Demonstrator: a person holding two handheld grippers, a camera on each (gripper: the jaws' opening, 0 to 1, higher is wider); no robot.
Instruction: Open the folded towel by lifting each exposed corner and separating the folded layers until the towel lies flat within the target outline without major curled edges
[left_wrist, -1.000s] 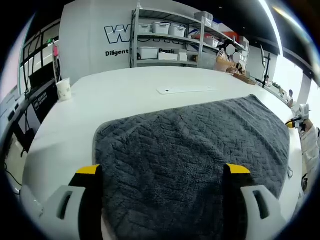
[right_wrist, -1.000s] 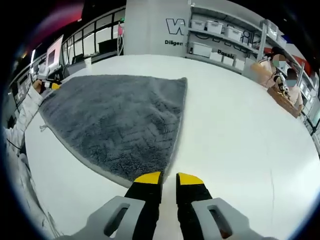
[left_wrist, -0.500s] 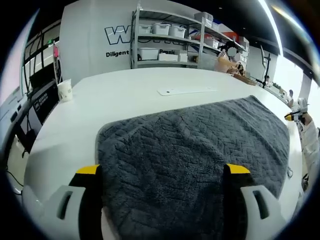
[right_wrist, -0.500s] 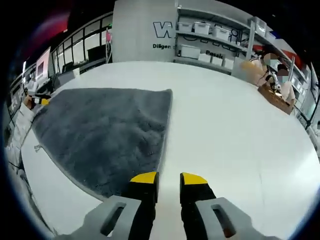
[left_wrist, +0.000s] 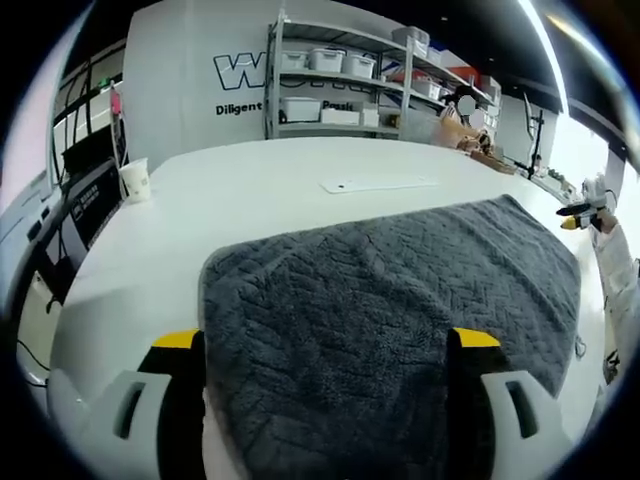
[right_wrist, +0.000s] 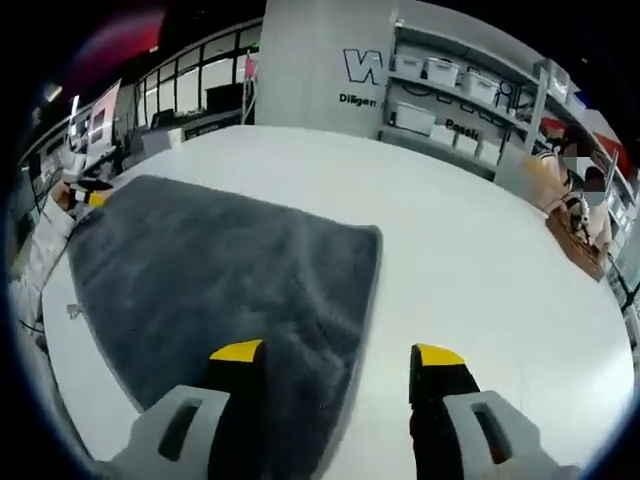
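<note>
A dark grey quilted towel (left_wrist: 390, 290) lies spread on the white table (left_wrist: 230, 190). In the left gripper view my left gripper (left_wrist: 326, 340) is open wide just above the towel's near edge, its yellow-tipped jaws standing over the cloth with nothing held. My right gripper (right_wrist: 337, 352) is open too, astride the towel's (right_wrist: 220, 270) near side edge: one jaw over the cloth, the other over bare table (right_wrist: 480, 250). The towel's far corner (right_wrist: 376, 233) lies flat. Each gripper shows small at the other view's border: the right gripper (left_wrist: 570, 221), the left gripper (right_wrist: 92, 196).
A paper cup (left_wrist: 134, 180) stands near the table's left edge. A thin white sheet (left_wrist: 378, 184) lies beyond the towel. Shelves with white bins (left_wrist: 330, 90) line the back wall, and people (right_wrist: 580, 195) sit at the table's far right.
My right gripper has gone from nearly shut to wide open, and its view has shifted along the towel's side edge. The left gripper has stayed open over the towel.
</note>
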